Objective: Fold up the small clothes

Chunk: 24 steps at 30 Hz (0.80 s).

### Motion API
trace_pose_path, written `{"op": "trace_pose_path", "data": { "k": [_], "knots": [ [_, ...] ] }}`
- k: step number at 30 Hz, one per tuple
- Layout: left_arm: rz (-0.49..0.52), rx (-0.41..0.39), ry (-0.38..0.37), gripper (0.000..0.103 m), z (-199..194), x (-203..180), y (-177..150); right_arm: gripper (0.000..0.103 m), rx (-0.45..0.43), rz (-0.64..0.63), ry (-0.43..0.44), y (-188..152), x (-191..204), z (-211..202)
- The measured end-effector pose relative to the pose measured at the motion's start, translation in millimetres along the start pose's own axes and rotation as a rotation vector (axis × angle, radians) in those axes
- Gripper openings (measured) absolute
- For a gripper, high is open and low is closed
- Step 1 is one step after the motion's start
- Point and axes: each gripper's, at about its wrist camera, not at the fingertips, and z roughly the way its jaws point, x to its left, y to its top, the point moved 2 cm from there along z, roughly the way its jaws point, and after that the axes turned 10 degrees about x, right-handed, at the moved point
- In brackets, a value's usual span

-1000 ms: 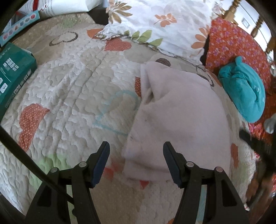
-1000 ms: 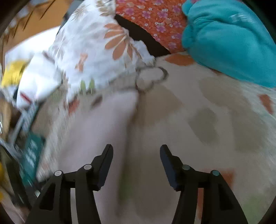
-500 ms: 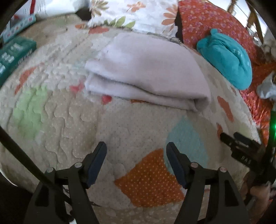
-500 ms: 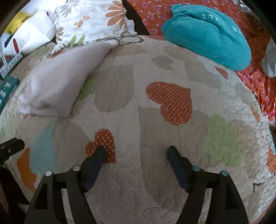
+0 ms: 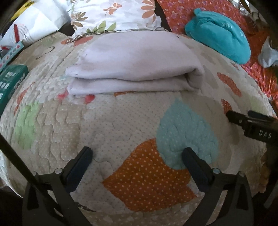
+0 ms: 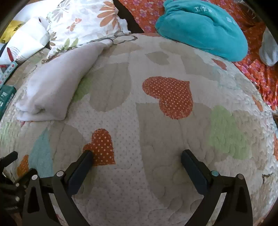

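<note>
A pale lilac folded cloth [image 5: 135, 66] lies on the heart-patterned quilt [image 5: 107, 125], well beyond my left gripper [image 5: 137, 153]. That gripper's jaws are opening wide, with only bare quilt between them. In the right wrist view the same folded cloth [image 6: 57, 90] sits at the far left. My right gripper [image 6: 137, 156] hovers over the quilt [image 6: 165, 130], its jaws opening too, nothing between them. The right gripper's tip [image 5: 250, 125] shows at the right edge of the left wrist view.
A teal bundle of fabric [image 6: 201, 26] rests at the back right on an orange floral cover [image 5: 199, 19]. A floral pillow [image 5: 114, 15] lies behind the folded cloth. A green box [image 5: 12, 81] and white bags [image 6: 26, 40] sit at the left. A grey item [image 6: 269, 48] lies far right.
Both grippers have drawn back from the folded cloth toward the near side of the quilt and spread their jaws wider. The cloth stays folded where it was left.
</note>
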Motion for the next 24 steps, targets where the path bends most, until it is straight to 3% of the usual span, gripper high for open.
{"op": "trace_pose_path", "data": {
  "k": [7,13,16,18,22,24],
  "knots": [
    [-0.033,0.003,0.019,0.103,1.6,-1.7,1.3,0.103,-0.04,0.011,-0.005,-2.6,0.0,-0.1],
    [-0.024,0.024,0.035,0.103,-1.2,-2.2,5.6,0.103,-0.008,-0.01,-0.023,3.5,1.8,2.4],
    [-0.031,-0.027,0.061,0.103,-15.6,2.0,5.3,0.103,-0.004,-0.019,-0.011,3.4,0.1,-0.7],
    [-0.034,-0.058,0.066,0.103,-25.5,5.2,6.1,0.101,-0.038,-0.004,-0.011,1.2,-0.5,-7.6],
    [-0.078,-0.097,0.058,0.103,-39.9,18.4,10.0,0.099,-0.19,0.03,-0.045,-0.5,-3.2,-30.2],
    [-0.103,-0.09,0.05,0.103,-40.8,24.5,12.2,0.099,-0.18,0.032,-0.037,-0.5,-2.8,-29.1]
  ]
}}
